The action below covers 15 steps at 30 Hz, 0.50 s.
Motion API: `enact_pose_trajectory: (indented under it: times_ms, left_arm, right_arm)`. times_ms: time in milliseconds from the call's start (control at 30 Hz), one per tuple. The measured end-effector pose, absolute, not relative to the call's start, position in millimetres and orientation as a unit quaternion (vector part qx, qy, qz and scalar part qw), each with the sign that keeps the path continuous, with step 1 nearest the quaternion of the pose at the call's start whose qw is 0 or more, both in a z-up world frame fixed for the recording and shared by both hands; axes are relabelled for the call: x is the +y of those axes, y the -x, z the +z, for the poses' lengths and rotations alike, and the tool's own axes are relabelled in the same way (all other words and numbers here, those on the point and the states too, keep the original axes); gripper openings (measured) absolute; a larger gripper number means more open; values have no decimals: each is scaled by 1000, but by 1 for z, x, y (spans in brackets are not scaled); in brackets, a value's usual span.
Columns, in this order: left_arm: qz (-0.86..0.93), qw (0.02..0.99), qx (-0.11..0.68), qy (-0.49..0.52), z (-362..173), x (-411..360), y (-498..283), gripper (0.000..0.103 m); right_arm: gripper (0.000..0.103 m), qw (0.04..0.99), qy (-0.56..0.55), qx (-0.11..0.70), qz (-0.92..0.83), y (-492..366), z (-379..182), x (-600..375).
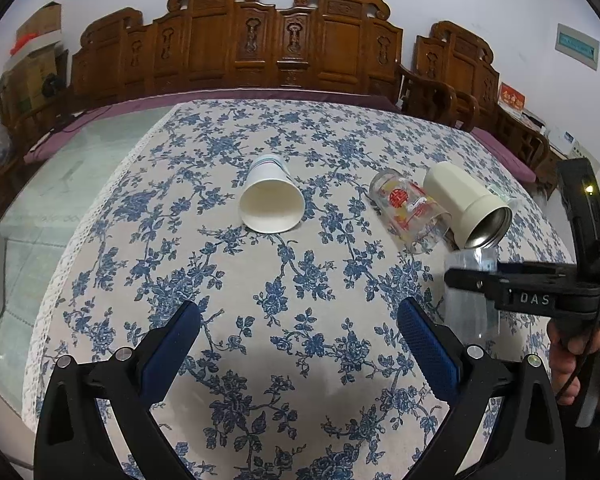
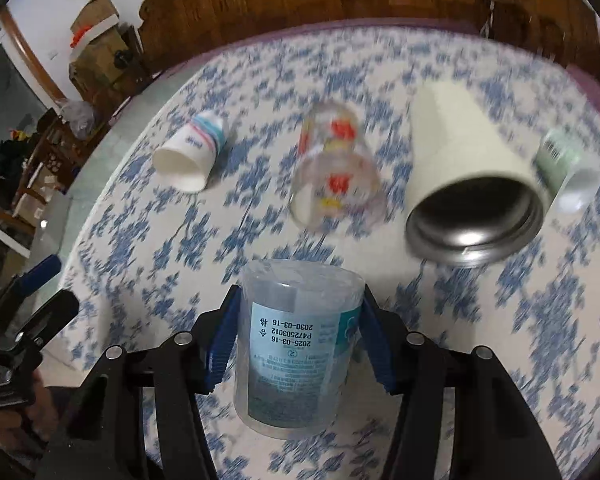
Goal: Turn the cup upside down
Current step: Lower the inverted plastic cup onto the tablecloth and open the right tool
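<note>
Frosted plastic cup [image 2: 296, 344], shiny steel-lined tumbler [image 2: 474, 216], printed cloth [image 1: 284, 280].

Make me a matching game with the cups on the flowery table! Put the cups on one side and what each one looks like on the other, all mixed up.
Cups:
1. paper cup
2. printed glass
3. cream tumbler
4. clear plastic cup

Looks:
a. held between the right gripper fingers
b. shiny metal inside
c. red and yellow pictures
d. white inside, striped outside

Pairs: 1-d, 2-c, 3-b, 4-a
</note>
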<state>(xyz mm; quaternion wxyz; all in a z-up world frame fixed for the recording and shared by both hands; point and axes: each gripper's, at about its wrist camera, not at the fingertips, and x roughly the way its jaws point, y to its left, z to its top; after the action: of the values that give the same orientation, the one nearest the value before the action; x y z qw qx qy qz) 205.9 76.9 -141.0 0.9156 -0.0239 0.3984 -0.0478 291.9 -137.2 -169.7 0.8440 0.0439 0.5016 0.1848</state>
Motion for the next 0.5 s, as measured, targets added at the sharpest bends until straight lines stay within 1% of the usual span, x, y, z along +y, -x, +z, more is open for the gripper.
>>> enact_pose_trajectory:
  times_ms: [233, 500]
  left_arm:
    - [-49, 916, 398, 23, -141, 76, -205, 95]
    - [-52, 917, 396, 21, -140, 74, -205, 95]
  right_arm:
    - [59, 897, 21, 422, 125, -292, -163, -135]
    - [59, 921, 58, 373, 95, -262, -172, -136]
